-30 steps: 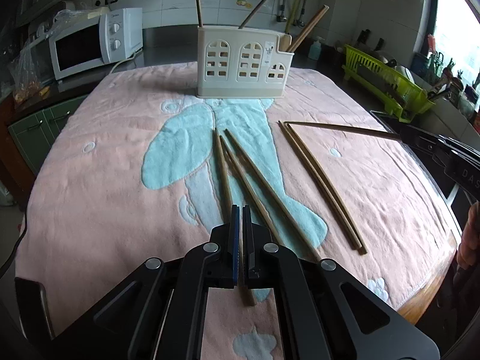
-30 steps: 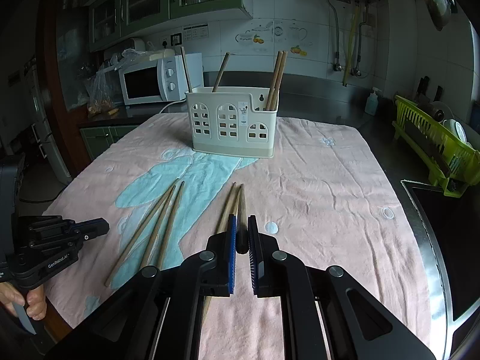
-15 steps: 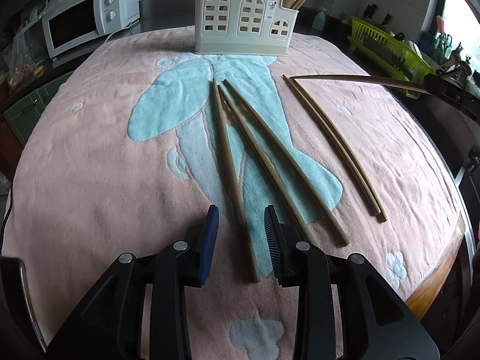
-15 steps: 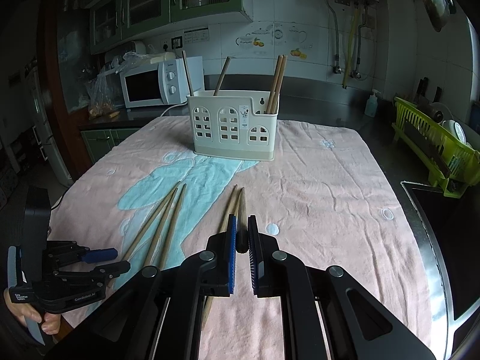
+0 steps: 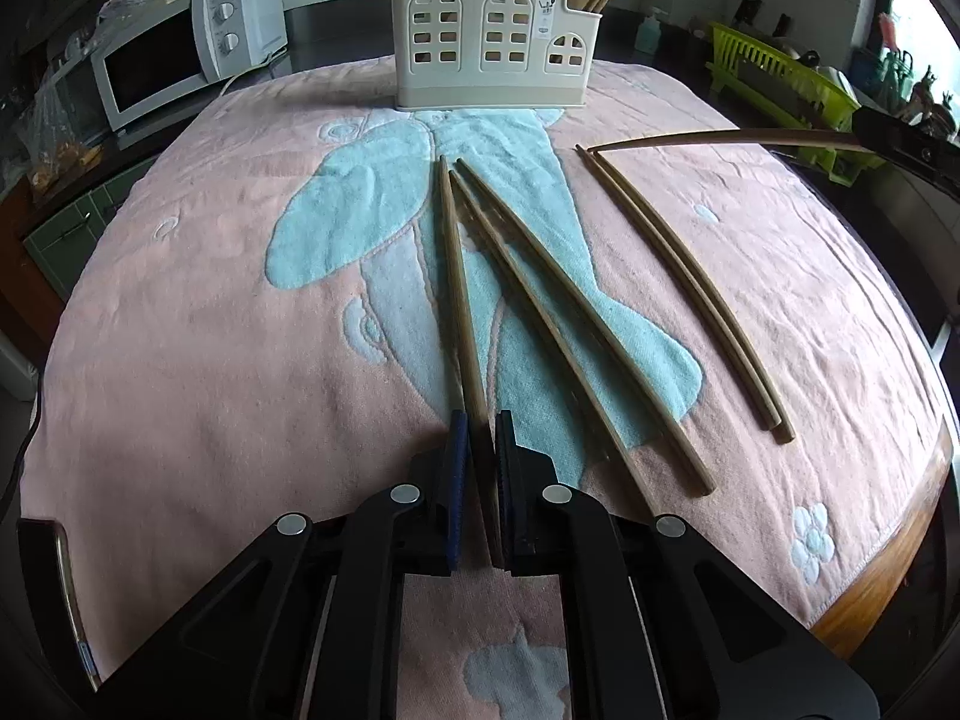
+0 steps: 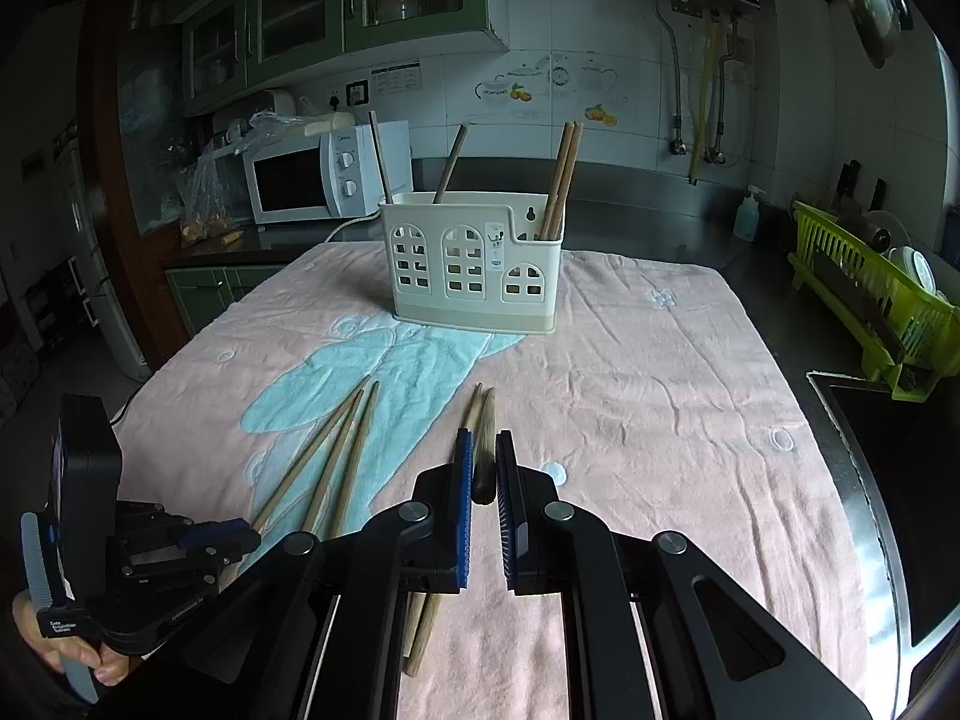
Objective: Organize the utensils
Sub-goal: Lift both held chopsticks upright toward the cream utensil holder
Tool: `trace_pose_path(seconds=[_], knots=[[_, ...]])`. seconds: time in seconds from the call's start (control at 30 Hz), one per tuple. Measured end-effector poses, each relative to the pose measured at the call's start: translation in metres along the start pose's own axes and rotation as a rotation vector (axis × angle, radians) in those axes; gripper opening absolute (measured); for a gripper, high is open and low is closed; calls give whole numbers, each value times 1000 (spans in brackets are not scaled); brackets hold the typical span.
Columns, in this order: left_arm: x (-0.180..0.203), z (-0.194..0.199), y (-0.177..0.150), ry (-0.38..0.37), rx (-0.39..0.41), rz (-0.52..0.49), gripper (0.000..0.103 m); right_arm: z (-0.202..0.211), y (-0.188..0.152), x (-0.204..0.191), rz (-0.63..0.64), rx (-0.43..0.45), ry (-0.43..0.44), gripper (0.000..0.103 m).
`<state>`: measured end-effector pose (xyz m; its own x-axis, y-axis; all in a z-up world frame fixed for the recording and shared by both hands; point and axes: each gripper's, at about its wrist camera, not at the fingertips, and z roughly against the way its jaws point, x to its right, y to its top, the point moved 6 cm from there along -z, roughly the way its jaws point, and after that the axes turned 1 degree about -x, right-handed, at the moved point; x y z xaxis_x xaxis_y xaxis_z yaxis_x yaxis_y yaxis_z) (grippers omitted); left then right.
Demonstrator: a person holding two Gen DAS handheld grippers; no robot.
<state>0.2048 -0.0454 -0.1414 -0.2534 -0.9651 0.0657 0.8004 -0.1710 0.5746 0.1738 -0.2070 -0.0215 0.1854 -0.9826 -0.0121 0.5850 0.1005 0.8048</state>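
Since half a second ago we have closed our left gripper (image 5: 478, 427) on a light, stiff, slippery chopstick's (image 5: 457, 288) thick end, our right gripper (image 6: 482, 450) pinching another (image 6: 486, 438).

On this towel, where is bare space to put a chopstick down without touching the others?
Free: the pink towel left of the three chopsticks, and the stretch right of the chopstick pair, toward the green rack. Crowded: the middle, from the holder down to both grippers.
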Motion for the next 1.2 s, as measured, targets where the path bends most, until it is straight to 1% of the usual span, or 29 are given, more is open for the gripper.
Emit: trace_pose_path(seconds=[0.07, 0.23, 0.4, 0.57, 0.7, 0.9, 1.0, 1.2], knots=[[0, 8, 6, -14, 28, 0, 7, 1, 1, 0, -1, 4, 0, 8], [-7, 35, 30, -24, 128, 2, 5, 1, 10, 3, -9, 22, 6, 7], [-9, 57, 59, -24, 239, -14, 5, 2, 29, 0, -5, 56, 19, 7], [-13, 63, 84, -13, 312, -24, 5, -3, 52, -4, 0, 82, 40, 7], [-18, 65, 100, -36, 346, -19, 5, -10, 69, -6, -2, 88, 66, 7], [-26, 72, 133, -47, 357, -21, 5, -12, 97, 0, 1, 93, 94, 7], [-30, 81, 154, -49, 367, -26, 5, -6, 119, 7, 13, 101, 108, 7], [-33, 102, 206, -26, 419, -53, 5, 6, 177, 19, 48, 133, 114, 7]])
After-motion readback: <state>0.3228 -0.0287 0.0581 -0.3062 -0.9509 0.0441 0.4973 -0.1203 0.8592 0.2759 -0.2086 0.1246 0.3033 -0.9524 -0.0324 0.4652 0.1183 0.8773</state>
